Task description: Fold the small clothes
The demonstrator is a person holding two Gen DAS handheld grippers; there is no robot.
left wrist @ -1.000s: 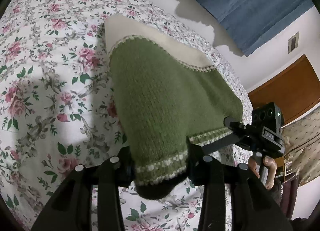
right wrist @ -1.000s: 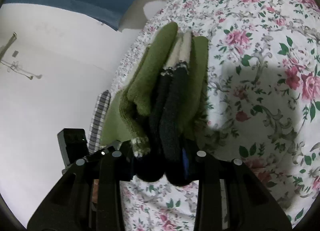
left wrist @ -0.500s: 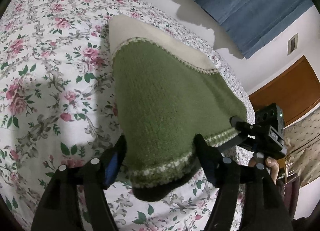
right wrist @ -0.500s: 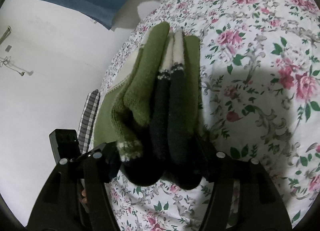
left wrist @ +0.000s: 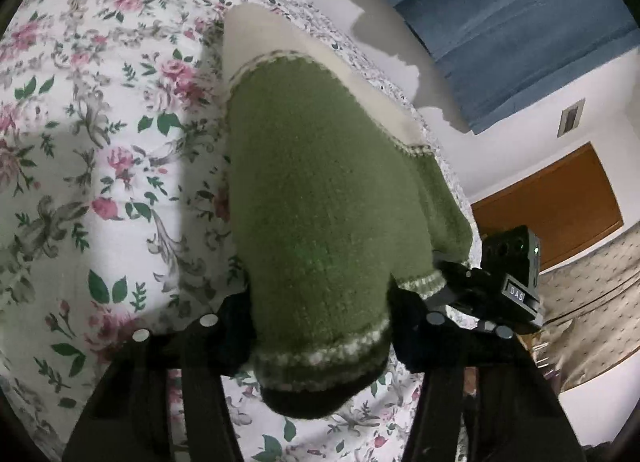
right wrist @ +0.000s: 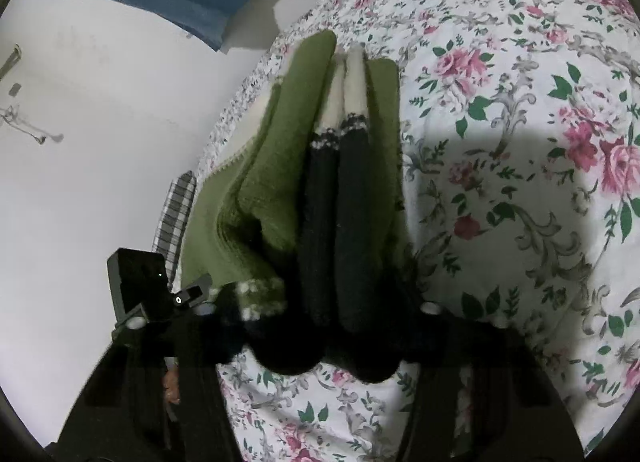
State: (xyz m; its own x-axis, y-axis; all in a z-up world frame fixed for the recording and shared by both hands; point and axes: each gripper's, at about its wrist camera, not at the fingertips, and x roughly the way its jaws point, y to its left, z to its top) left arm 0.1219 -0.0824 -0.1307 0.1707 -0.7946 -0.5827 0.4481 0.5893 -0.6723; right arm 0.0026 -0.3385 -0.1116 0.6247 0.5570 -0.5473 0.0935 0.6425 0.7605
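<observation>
Closing both tongs [left wrist: 320, 326] [right wrist: 320, 326] on green knit garment [left wrist: 312, 190] hem, floral bedspread [left wrist: 100, 142] around.

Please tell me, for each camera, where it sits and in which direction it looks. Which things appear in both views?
Left wrist: on the left claw, looking down along it at the green knit garment on the floral bedsheet; the right claw shows.
Right wrist: on the right claw, looking down at the garment's bunched edge; the left claw shows.
Shared: garment, bedsheet, blue curtain. Both claws are closing around the garment.
</observation>
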